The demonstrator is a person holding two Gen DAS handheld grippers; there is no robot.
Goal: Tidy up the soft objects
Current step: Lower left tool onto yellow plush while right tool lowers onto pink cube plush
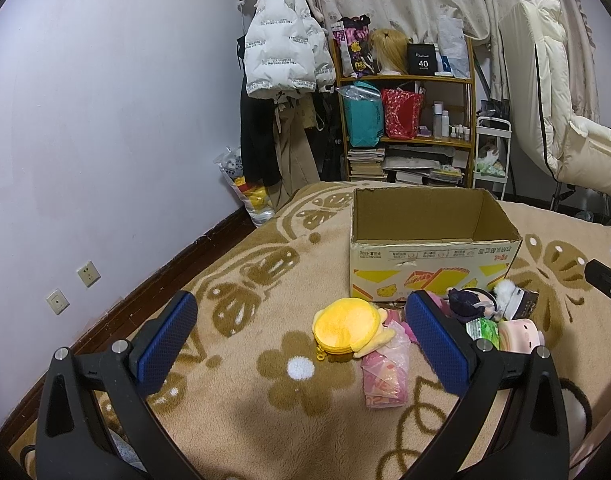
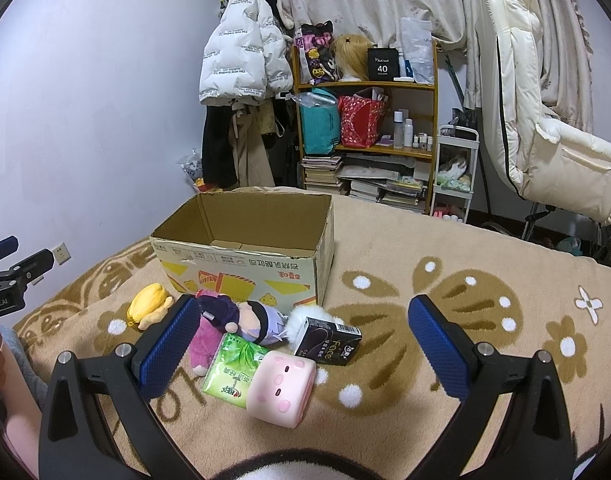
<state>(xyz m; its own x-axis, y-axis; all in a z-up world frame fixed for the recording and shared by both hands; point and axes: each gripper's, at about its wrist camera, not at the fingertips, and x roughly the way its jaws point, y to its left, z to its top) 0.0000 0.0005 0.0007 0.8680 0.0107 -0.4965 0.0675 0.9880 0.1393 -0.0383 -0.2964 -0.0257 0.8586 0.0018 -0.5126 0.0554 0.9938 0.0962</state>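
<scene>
Currently the cardboard box point(image 2: 241, 258) stands upright and open-topped on the patterned blanket point(image 2: 445, 264); all positions below are given relative to it.

Left gripper point(image 1: 303, 338): jaws spread wide, nothing between the blue pads, held above the blanket on the near side of the box. Right gripper point(image 2: 303, 346): jaws likewise spread wide and holding nothing, also on the near side of the box.

Soft objects, all outside the box, lying on the blanket along its near face:
- yellow plush point(image 1: 347, 328), near the box's front left corner; a pink plastic packet point(image 1: 385, 372) lies just beside it, further from the box.
- purple-haired doll point(image 2: 241, 320), close to the front wall, lying on its side.
- white fluffy ball point(image 2: 301, 322), near the front right corner, touching a dark tissue pack point(image 2: 329, 340).
- green tissue pack point(image 2: 233, 372), nearer the camera than the doll, partly under a pink squishy block point(image 2: 283, 388).

Behind the box: a wooden shelf point(image 2: 365, 88) with bags and books, a white puffer jacket point(image 2: 241, 56) hanging to the shelf's left.
</scene>
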